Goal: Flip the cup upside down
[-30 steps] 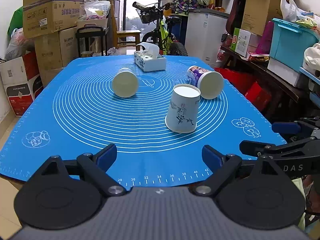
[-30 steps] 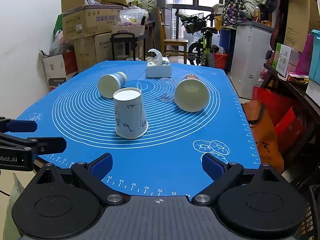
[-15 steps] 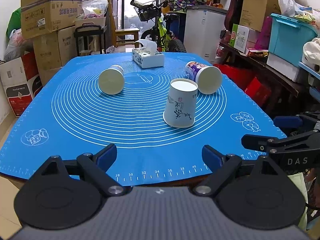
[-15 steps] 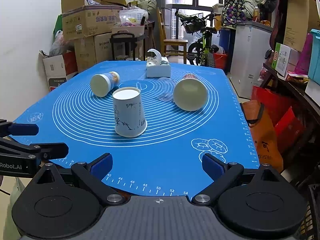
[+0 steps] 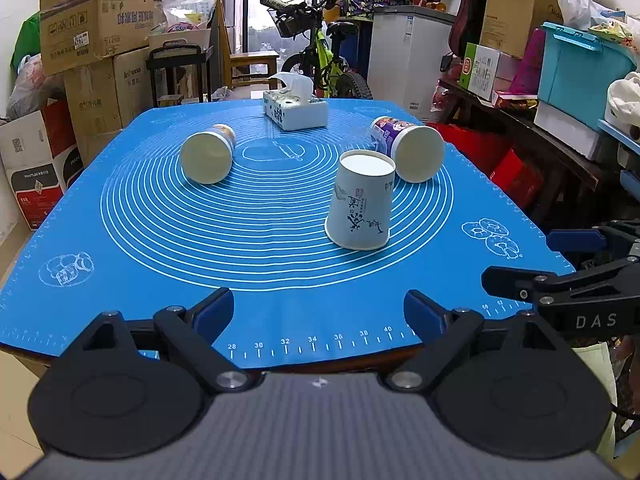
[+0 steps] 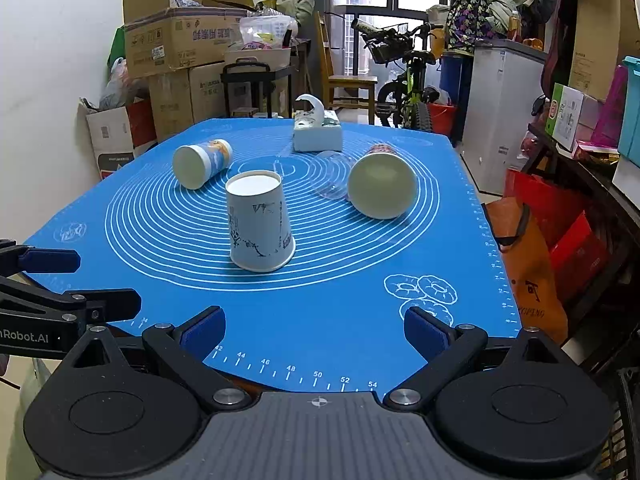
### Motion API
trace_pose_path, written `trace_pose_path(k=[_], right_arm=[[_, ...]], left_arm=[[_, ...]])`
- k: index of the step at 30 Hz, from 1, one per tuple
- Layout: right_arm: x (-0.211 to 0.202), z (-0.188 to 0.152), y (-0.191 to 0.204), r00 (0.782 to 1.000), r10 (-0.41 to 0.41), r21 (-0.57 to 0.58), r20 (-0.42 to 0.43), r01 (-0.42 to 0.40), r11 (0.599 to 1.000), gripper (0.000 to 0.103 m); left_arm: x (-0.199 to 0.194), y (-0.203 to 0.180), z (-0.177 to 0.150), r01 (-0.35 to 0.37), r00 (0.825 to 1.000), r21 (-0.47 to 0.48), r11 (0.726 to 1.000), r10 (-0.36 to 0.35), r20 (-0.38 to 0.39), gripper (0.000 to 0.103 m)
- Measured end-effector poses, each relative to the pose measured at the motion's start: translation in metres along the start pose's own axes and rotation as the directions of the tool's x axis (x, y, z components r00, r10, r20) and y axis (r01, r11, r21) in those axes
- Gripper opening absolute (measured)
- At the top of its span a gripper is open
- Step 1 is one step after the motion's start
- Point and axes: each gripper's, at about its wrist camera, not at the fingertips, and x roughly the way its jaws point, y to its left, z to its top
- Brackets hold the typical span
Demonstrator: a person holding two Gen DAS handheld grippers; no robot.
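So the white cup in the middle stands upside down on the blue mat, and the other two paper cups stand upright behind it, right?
Not quite. The white cup does stand upside down on the blue mat, but the other two paper cups lie on their sides, as the right wrist view shows.

The mat (image 5: 160,240) carries a ruler along its near edge: 28, 30, 32, 34, 36, 38, 40 in the left view, and 42, 44, 46, 48, 50, 52, 54 in the right view. The right claw (image 5: 576,280) reads "DAS"; the left claw (image 6: 68,280) reads "Robot.AI". An orange bag (image 6: 532,276) shows "OPING". Print on the cup (image 6: 258,224) and cartons (image 5: 100,20) is unreadable.
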Motion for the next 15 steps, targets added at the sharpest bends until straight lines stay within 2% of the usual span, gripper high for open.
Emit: trace_pose_path(k=[15], right_arm=[[0.0008,0.0016,-0.0002,1.000,0.002,-0.002,-0.002,-0.002,1.000,0.096]], left_arm=[[0.0008,-0.0004,-0.0009,-0.003,1.000,-0.002,1.000,0.003,-0.001,0.091]])
